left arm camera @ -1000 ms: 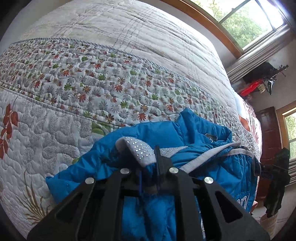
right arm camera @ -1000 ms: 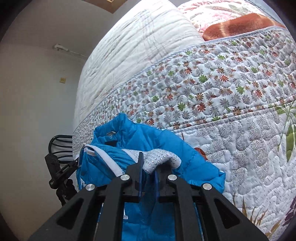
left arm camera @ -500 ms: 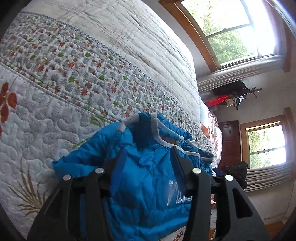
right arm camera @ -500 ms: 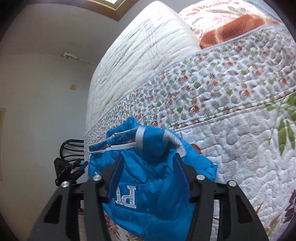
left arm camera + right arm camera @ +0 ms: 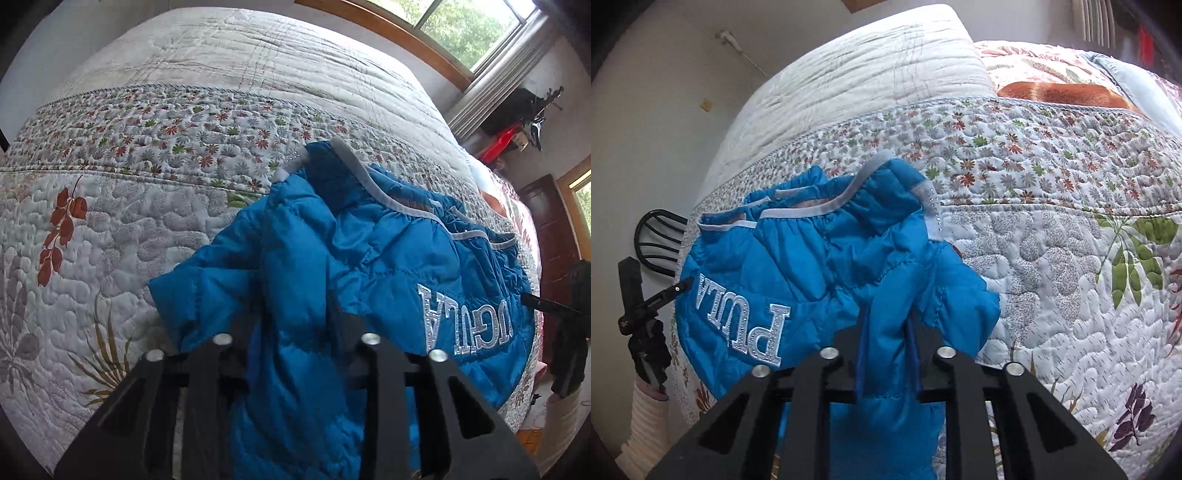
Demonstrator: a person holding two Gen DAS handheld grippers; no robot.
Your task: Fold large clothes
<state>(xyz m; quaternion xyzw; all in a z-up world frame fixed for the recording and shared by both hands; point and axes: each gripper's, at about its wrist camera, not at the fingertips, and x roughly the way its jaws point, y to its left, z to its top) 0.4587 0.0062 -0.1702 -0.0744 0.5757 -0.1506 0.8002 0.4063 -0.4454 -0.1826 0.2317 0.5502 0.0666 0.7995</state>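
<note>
Blue padded jacket point(image 5: 369, 266) heaped on the quilt point(image 5: 110, 229) near the front edge of the bed, lettered side up, grey-trimmed hem point(image 5: 827, 206) bunched at the far end. Left gripper point(image 5: 295, 325) low over the near fold, jaws apart with a puffy ridge of fabric bulging up between them, not yet pinched. Right gripper point(image 5: 886, 339) likewise, jaws partly spread around another blue fold, cloth filling the gap; clamped or merely straddling, cannot tell. Looks light and soft, springy with filling, so likely to puff back after each crease. Shell shiny and probably slick, liable to slide out of a shallow bite. Better hold judged at the stitched seams or the grey trim, where layers are firmer. Worth pinching deep, through both layers, and pressing flat after folding.
</note>
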